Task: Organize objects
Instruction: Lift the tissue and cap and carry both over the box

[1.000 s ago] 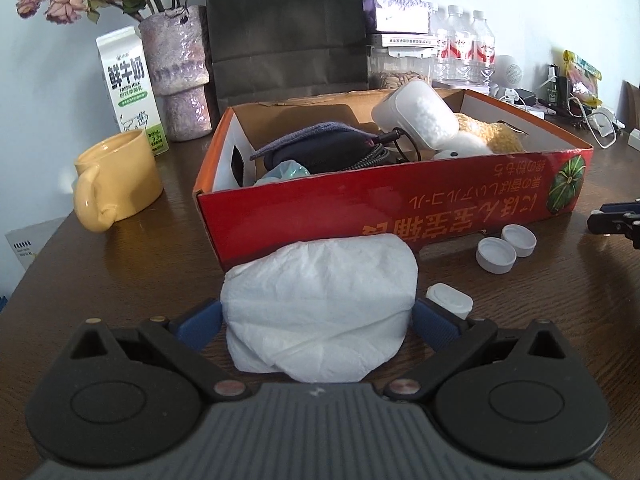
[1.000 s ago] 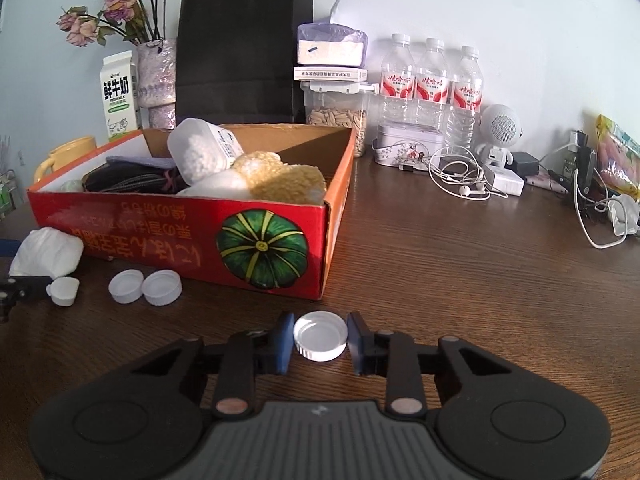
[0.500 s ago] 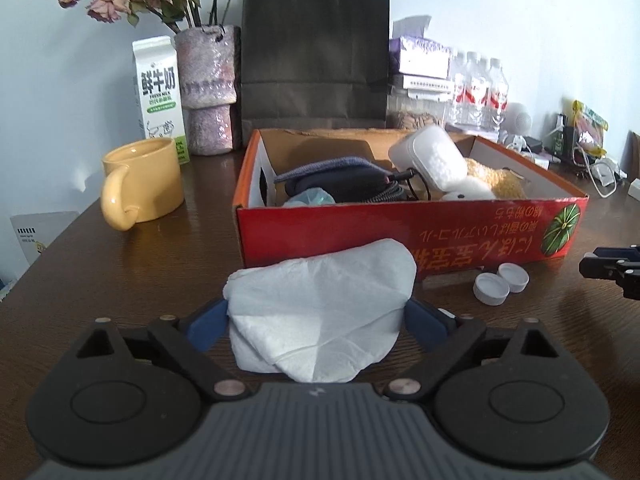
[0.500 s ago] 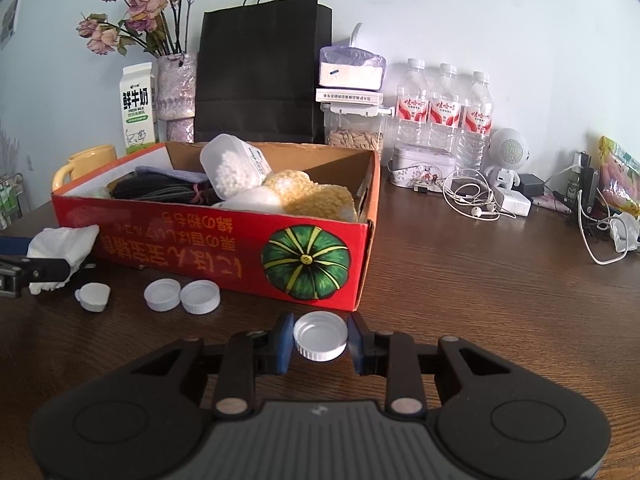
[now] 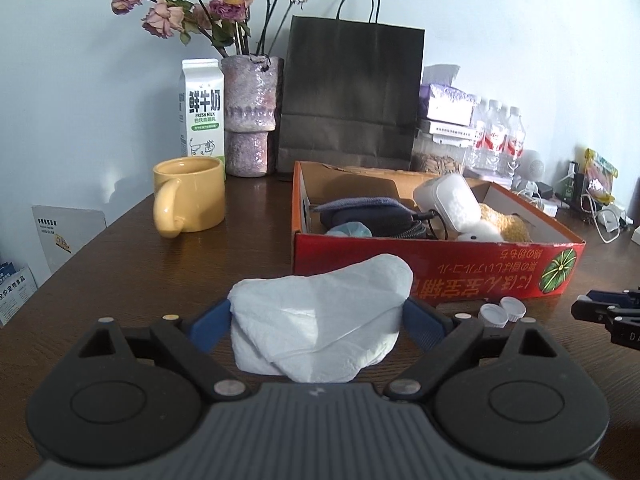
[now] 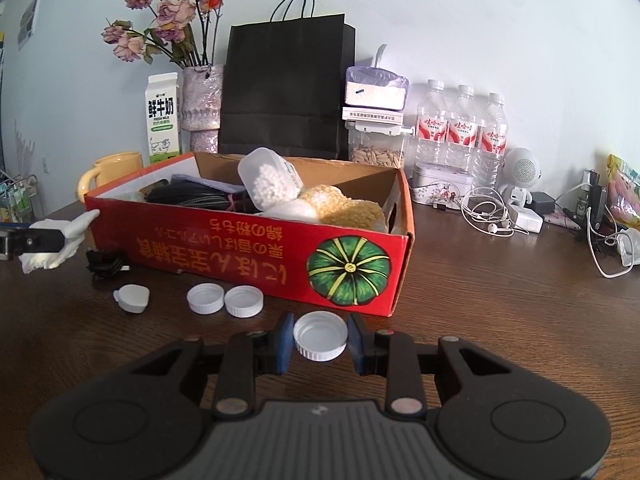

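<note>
The red box [image 6: 248, 240] on the table is already half full. The left gripper [image 5: 316, 320] clasps a crumpled tissue [image 5: 320, 320] just before it; the right gripper [image 6: 320, 340] pinches 1 white cap [image 6: 320, 340]. 3 caps [image 6: 224, 298] lie outside, waiting.

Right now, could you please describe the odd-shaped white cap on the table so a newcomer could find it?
Start at the red cardboard box. Three white caps lie on the table along its front. The odd cap lies furthest left, apart from the round pair, and has a small side tab.
</note>
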`<state>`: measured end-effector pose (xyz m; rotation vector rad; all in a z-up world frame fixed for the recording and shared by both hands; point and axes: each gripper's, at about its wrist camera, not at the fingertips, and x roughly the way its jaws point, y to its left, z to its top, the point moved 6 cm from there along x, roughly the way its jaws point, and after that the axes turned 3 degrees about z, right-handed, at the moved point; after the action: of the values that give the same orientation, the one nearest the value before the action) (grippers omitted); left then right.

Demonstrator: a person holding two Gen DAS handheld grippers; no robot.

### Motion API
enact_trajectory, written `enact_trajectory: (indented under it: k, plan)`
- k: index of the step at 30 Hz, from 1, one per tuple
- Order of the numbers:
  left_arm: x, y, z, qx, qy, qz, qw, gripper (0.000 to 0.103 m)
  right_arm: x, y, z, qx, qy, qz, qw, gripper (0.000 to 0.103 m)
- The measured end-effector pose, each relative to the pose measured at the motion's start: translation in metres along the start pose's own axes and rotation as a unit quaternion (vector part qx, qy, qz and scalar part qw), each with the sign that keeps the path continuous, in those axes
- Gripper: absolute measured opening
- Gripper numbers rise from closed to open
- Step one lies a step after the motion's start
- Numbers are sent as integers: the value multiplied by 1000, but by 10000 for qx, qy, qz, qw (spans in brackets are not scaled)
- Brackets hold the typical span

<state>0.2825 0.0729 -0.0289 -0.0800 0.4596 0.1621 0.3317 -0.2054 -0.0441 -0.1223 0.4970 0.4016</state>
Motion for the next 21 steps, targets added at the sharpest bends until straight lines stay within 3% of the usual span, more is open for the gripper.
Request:
enact_trajectory:
  k: [10, 21]
  plan:
    - [-18, -7, 25, 36, -405, -107, 9991, 94, -8, 22, 16, -45, -279, 179, 9994, 27]
    - [-9, -43, 74, 219, -881, -336, 9953, 94, 1, 42, 62, -227, -623, 294, 9974, 27]
